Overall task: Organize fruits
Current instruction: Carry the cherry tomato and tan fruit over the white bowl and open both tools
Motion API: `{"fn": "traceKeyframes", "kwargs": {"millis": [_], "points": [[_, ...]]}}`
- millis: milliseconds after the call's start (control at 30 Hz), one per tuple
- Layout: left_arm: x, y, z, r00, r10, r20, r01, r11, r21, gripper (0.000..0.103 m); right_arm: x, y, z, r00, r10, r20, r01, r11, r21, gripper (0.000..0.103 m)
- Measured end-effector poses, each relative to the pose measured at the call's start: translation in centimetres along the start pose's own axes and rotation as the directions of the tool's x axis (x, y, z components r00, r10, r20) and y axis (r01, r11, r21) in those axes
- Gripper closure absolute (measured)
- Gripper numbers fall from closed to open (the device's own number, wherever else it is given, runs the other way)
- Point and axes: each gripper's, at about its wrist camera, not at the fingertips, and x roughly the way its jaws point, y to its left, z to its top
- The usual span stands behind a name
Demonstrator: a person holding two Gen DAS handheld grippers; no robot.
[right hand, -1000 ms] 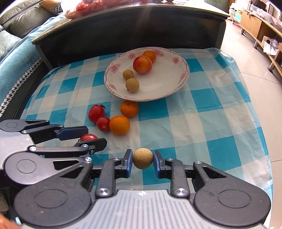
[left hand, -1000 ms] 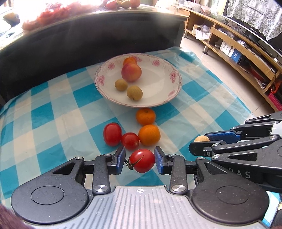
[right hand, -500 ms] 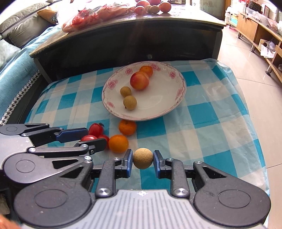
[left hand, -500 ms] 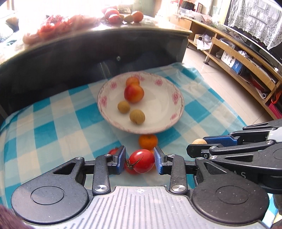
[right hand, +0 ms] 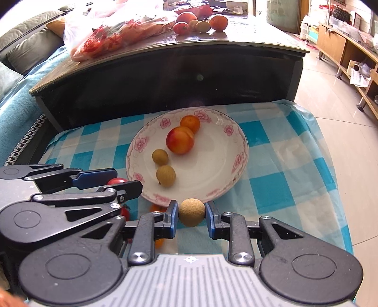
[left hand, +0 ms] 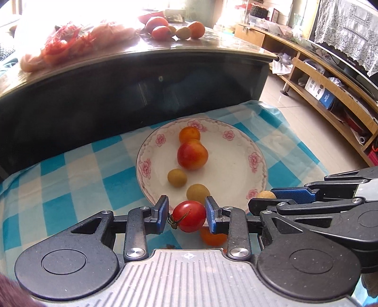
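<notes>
The left gripper point(left hand: 187, 216) is closing on a tomato point(left hand: 189, 216); the right gripper point(right hand: 191, 212) clamps a longan point(right hand: 191, 212), both bound for the plate point(right hand: 236, 151) at twelve o'clock.

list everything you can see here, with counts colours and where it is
plate: 1, white with pink flowers, on the cloth
fruit on plate: 4, one orange, one red-yellow peach, two tan longans, left half of plate
cloth: 1, blue and white check, under the plate
loose fruit on cloth: an orange and a red tomato show behind the grippers; more may be hidden
dark table: 1, behind the cloth
bag: 1, clear with red contents, on the dark table
fruit on dark table: about five, red, orange, tan, beside the bag
shelf: wooden, along the right
left gripper: jaws closing on a red tomato
right gripper: jaws shut on a tan longan
</notes>
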Motion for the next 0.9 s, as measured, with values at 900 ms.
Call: {"fn": "traceKeyframes", "kwargs": {"millis": [900], "points": [[3.2,1.3,0.9,1.0,0.008,-0.025,-0.009,0.999,-0.033,0.061,5.0,-0.9,2.1,0.998,-0.065,0.004,0.065,0.997,-0.048,0.074]]}}
